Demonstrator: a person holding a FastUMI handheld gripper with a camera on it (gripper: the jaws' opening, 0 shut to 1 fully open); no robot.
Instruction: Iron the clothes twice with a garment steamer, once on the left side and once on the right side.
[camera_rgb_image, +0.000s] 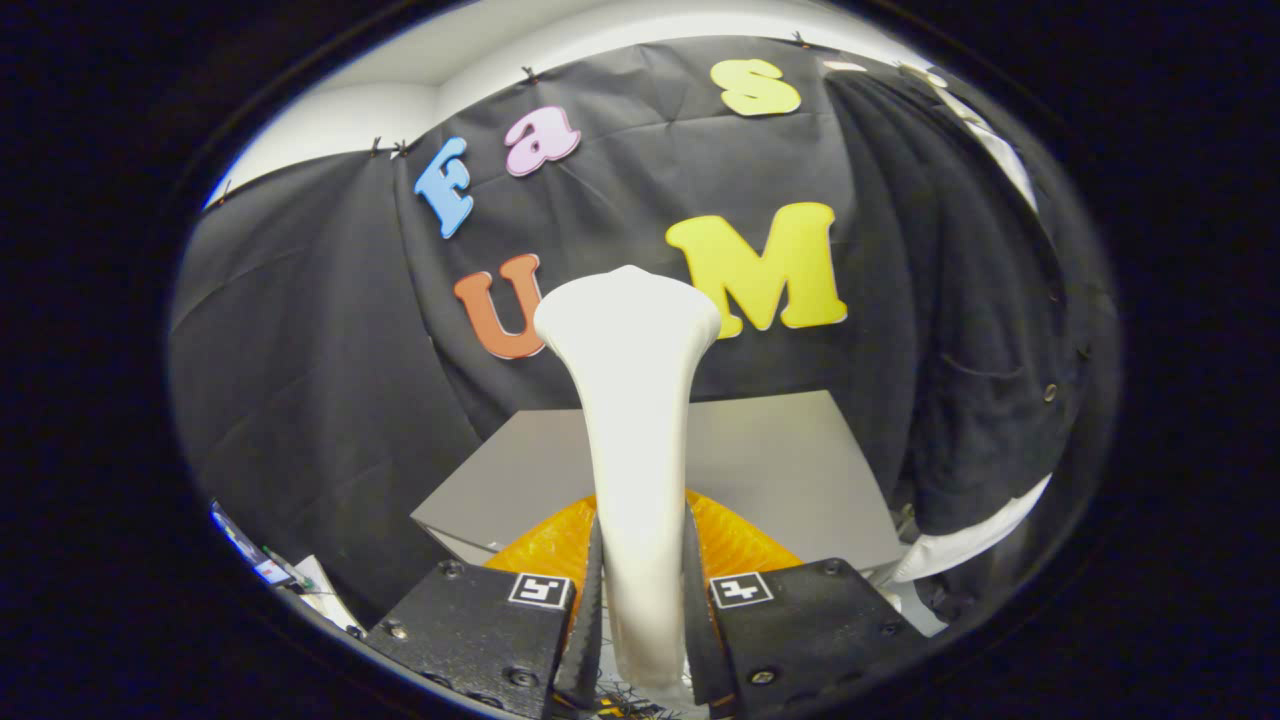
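The fingers (643, 600) sit nearest, one on each side of the steamer (635, 430), and both press against its narrow lower part, so they are clamped on it. Each finger block carries a small square marker on its top face.

The steamer is a smooth, pale, off-white body with no seams or markings on the side that shows. It is slim where the fingers hold it and stays slim for most of its length, then flares at the far end into a broad, rounded head with a slight peak in the middle. Its long axis runs straight ahead along the fingers, and the wide head points away from them, toward the wall (which face of the head carries the steam outlet cannot be told from here).

Just behind the fingers, to either side of the steamer's base, lies an orange ribbed thing (735, 545), partly hidden. Beyond that is a flat grey surface (780, 460), seen at an angle with one corner toward the left.

Farther off, black cloth (300, 380) forms the wall of the booth. To the right of the surface hangs a dark garment (960, 300) with a pocket and a small button; the steamer's head is well apart from it.
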